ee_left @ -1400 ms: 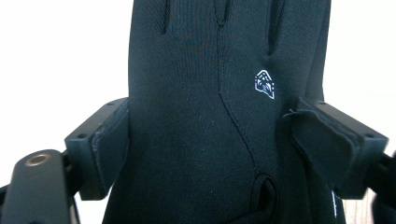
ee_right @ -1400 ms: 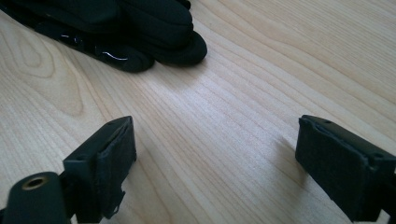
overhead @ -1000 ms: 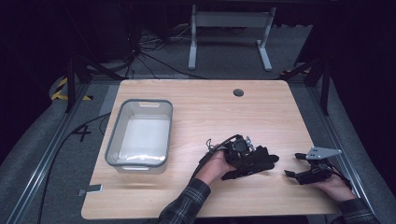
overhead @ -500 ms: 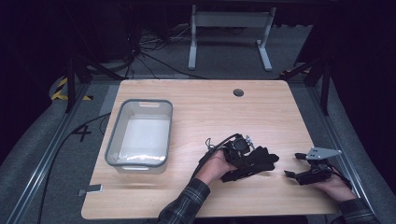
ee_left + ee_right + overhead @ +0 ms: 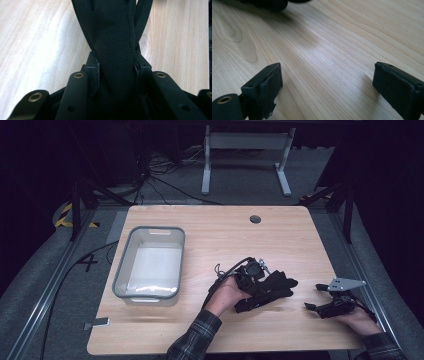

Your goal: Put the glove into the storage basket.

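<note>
Looking like a lab recording rig: bare wooden tabletop [image 5: 200,230] sitting inside aluminium rails [image 5: 47,295], cables [image 5: 165,185] trailing over grey carpet, dark surroundings.

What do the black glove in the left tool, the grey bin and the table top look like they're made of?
Black glove: soft matte knit or stretchy fabric, going by the stitched seams and its limp fold.
Grey bin: probably plastic; cloudy see-through walls, darker grey rim.
Table top: light wood or wood-look laminate, with visible grain and a low sheen.
</note>
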A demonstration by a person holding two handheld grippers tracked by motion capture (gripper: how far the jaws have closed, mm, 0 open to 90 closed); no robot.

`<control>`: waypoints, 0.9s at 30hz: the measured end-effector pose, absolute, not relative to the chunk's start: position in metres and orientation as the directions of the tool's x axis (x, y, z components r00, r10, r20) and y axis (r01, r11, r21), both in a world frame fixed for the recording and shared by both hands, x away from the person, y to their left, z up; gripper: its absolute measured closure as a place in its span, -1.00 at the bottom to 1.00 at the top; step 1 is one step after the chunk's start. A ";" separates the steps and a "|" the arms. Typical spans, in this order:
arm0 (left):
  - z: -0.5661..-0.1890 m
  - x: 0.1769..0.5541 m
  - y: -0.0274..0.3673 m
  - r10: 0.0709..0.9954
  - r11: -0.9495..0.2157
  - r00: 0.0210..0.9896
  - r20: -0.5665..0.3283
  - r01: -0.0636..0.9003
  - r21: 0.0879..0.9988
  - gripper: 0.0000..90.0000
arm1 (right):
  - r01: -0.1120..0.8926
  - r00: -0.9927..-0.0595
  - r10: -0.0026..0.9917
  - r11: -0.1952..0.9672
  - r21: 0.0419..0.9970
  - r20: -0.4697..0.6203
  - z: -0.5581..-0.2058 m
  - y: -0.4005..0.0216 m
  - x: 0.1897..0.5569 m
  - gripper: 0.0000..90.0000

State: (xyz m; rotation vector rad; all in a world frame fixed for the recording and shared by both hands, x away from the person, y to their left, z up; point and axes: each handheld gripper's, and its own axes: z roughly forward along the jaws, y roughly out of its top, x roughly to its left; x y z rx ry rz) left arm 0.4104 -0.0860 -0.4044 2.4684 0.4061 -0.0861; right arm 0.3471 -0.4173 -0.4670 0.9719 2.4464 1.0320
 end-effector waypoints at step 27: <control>-0.356 0.432 -0.016 0.465 -0.674 0.877 -0.119 0.438 0.595 0.46 | 0.467 -0.720 0.693 0.509 0.723 -0.022 -0.467 -0.417 0.347 -0.78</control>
